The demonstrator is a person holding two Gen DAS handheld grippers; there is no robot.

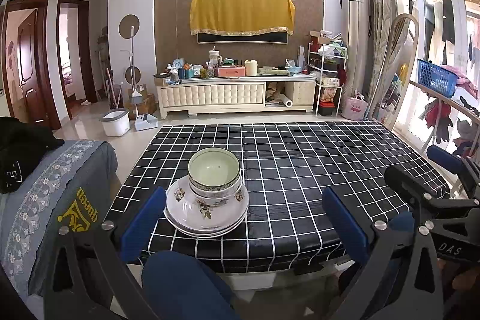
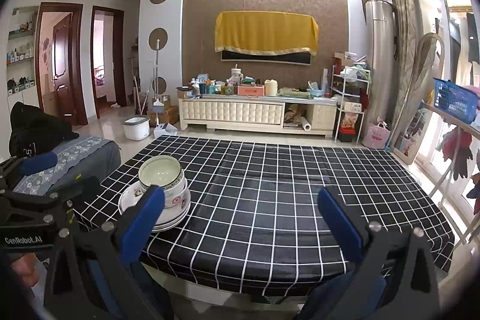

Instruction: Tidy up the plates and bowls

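A stack of bowls [image 1: 213,171] with patterned rims sits on a stack of white flowered plates [image 1: 207,210], near the front left of the black grid-cloth table [image 1: 300,170]. My left gripper [image 1: 244,218] stands open just short of the table's front edge, its left fingertip beside the plates, nothing held. In the right wrist view the same bowls [image 2: 162,174] and plates [image 2: 177,215] lie at the left, partly behind my left finger. My right gripper [image 2: 240,218] is open and empty over the table's front edge, to the right of the stack.
A grey embroidered sofa arm [image 1: 51,185] with a black garment stands left of the table. The other gripper [image 1: 435,200] shows at the right of the left wrist view. Beyond the table are a TV cabinet [image 1: 237,93], a white bucket [image 1: 115,122] and a rack [image 1: 328,80].
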